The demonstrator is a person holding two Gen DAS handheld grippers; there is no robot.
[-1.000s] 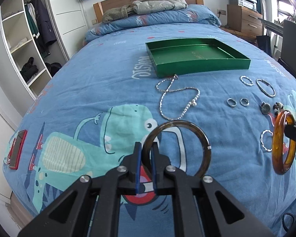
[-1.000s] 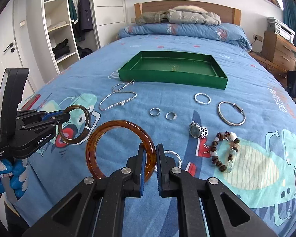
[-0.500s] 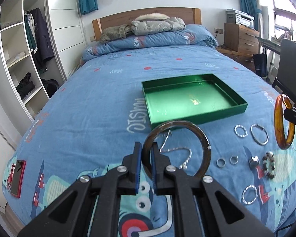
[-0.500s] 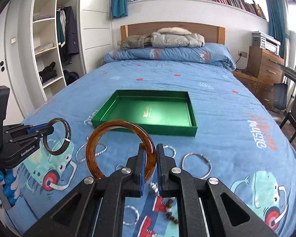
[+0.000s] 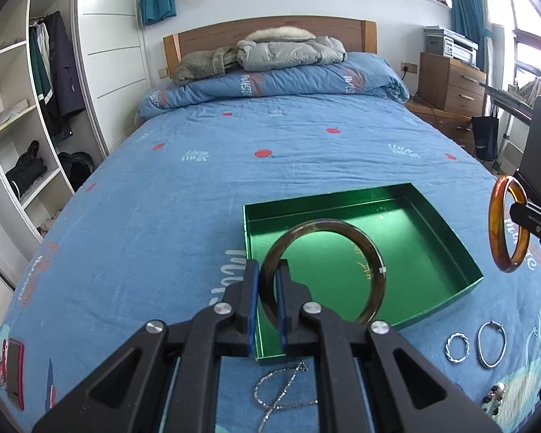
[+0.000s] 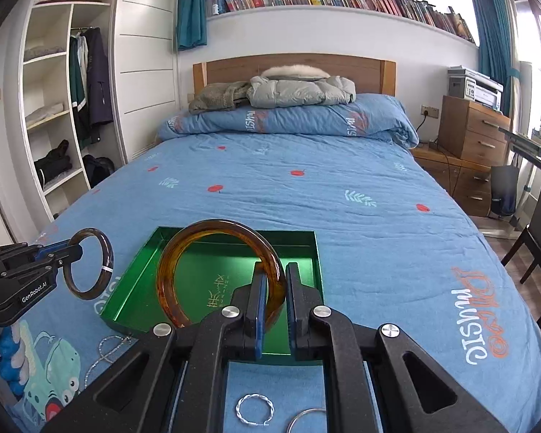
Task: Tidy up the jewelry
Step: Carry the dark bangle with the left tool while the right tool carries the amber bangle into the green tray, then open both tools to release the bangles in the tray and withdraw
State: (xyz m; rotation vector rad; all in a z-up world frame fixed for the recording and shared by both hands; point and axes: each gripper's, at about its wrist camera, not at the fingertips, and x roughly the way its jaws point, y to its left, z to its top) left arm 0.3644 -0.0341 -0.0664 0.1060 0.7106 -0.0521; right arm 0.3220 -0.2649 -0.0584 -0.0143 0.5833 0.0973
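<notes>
My left gripper (image 5: 267, 301) is shut on a dark brown bangle (image 5: 373, 263) and holds it above the near left part of the green tray (image 5: 447, 238). My right gripper (image 6: 273, 297) is shut on an amber bangle (image 6: 169, 267) and holds it over the tray's near edge (image 6: 126, 299). Each gripper shows in the other's view: the right one at the right edge (image 5: 533, 220), the left one at the left (image 6: 59, 252). The tray looks empty.
On the blue bedspread in front of the tray lie a silver chain (image 5: 281, 386), a twisted silver ring (image 5: 457, 348), a plain silver bangle (image 5: 491, 342) and a bead bracelet (image 5: 494, 398). A red phone (image 5: 14, 371) lies at the bed's left edge. Wardrobe left, dresser right.
Both grippers have risen and moved forward with their bangles, from over the jewelry laid on the bedspread to over the green tray.
</notes>
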